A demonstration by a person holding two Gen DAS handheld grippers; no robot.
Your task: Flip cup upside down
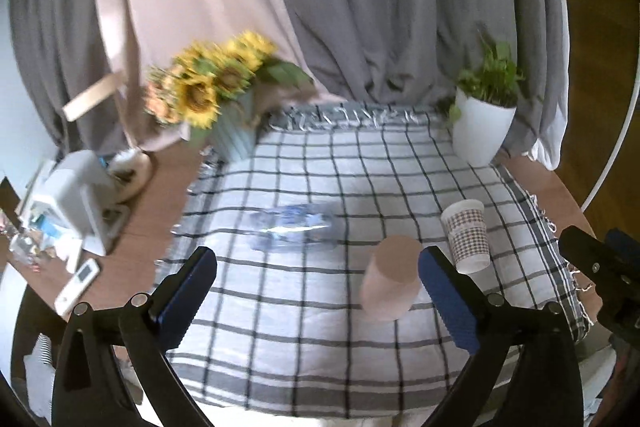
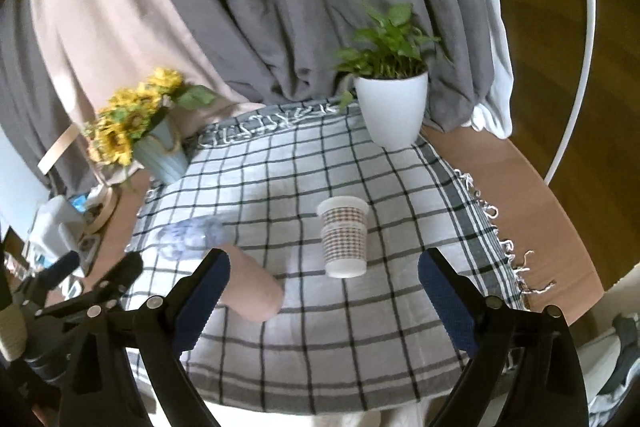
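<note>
Hovering over checked cloth, both grippers spread wide, gripping nothing.
Left gripper beside pink cup; right gripper facing patterned cup, wide end up.

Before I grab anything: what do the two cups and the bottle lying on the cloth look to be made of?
Patterned cup: likely paper, matte, printed houndstooth bands and white rim. Pink cup: plain and matte, paper or plastic, cannot tell which. Bottle: clear thin plastic, see-through with glints, lying on its side. Both tongs open, holding nothing.
</note>
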